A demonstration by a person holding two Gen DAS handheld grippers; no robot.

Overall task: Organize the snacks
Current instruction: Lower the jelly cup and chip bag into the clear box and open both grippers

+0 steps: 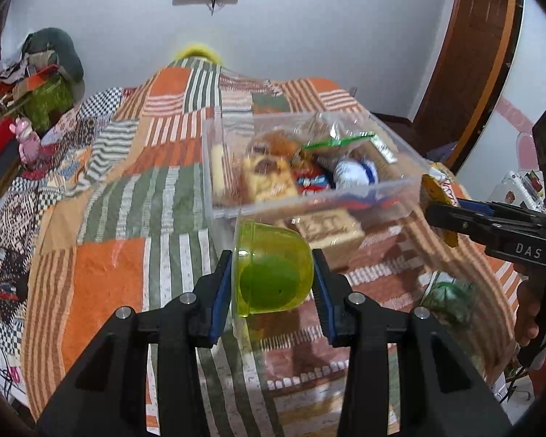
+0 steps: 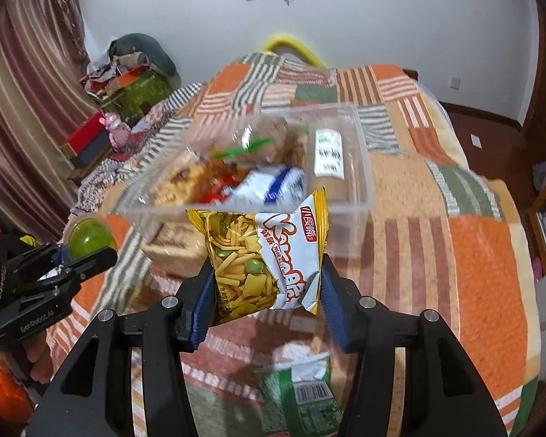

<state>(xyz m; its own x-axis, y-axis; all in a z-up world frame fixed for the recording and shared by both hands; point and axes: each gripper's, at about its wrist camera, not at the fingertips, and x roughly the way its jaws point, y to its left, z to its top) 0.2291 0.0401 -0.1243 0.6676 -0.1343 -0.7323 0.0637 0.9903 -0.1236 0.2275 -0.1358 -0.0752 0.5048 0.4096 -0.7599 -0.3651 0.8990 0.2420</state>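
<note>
A green jelly cup (image 1: 273,273) is pinched in the left tongs (image 1: 273,284) and a yellow snack bag (image 2: 262,255) in the right tongs (image 2: 265,284), both held above the bed (image 2: 473,255), with the clear bin (image 2: 364,196) just beyond, roughly equally near both.

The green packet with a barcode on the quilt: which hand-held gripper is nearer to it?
Right. The right hand-held gripper, holding a yellow snack bag, hangs right above the green packet. The left hand-held gripper, holding a green jelly cup, is off to its side.
</note>
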